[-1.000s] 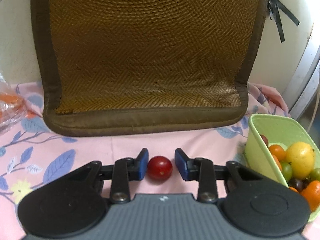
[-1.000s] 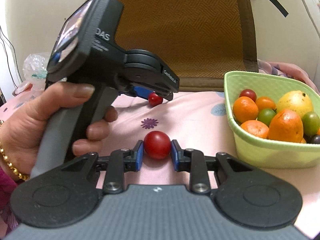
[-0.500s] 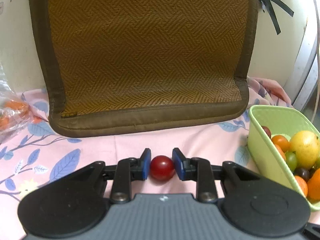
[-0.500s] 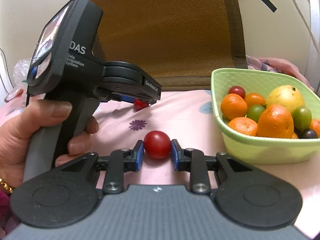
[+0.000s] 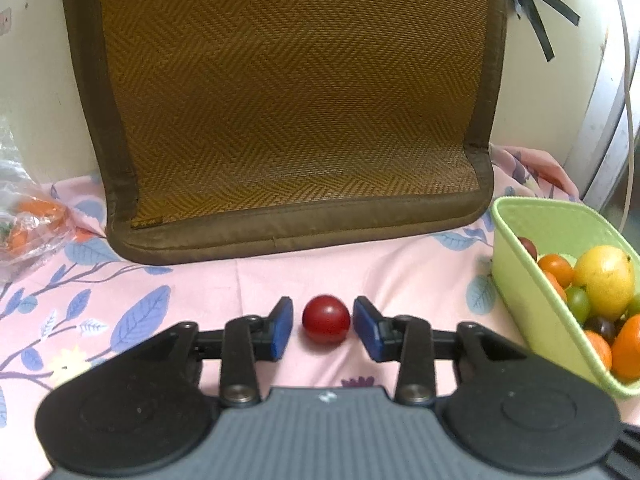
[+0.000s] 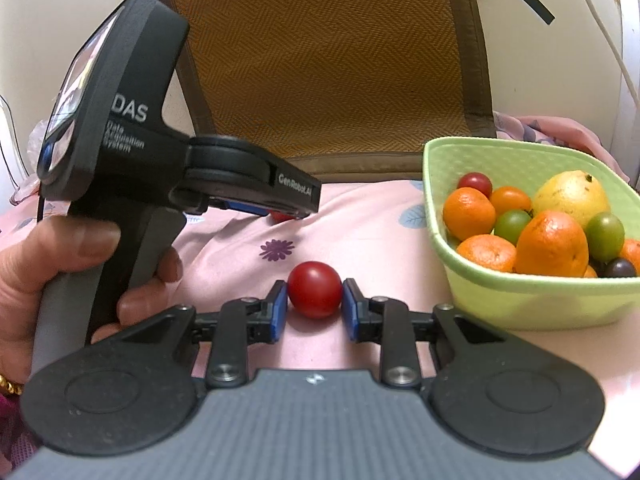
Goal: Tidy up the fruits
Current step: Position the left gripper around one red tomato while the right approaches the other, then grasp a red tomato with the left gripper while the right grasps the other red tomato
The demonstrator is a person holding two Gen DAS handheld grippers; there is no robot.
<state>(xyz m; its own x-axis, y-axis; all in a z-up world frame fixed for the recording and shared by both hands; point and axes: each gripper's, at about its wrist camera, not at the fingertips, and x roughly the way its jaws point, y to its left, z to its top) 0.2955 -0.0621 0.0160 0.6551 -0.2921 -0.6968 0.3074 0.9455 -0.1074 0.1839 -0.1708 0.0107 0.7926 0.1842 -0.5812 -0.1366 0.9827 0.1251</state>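
In the left wrist view a small red tomato [image 5: 326, 319] lies on the pink floral cloth between the blue pads of my left gripper [image 5: 323, 330], which is open with a thin gap on each side. In the right wrist view my right gripper [image 6: 315, 304] is shut on another red tomato [image 6: 315, 289], both pads touching it. The light green basket [image 6: 436, 184] of fruit stands just right of it. The left gripper [image 6: 280, 210] shows there from the side in a person's hand [image 6: 60, 264], and it largely hides its tomato [image 6: 280, 216].
A brown woven mat [image 5: 288, 92] leans upright against the wall behind the cloth. A crinkled plastic bag [image 5: 28, 220] with orange items lies at the far left. The basket [image 5: 516, 256] holds oranges, a yellow fruit, and green and dark small fruits. A white cable [image 5: 624, 60] hangs at the right.
The left gripper's pads had closed onto its tomato half a second ago and have now spread slightly off it. The right gripper stays shut on its tomato, and the basket looms closer.
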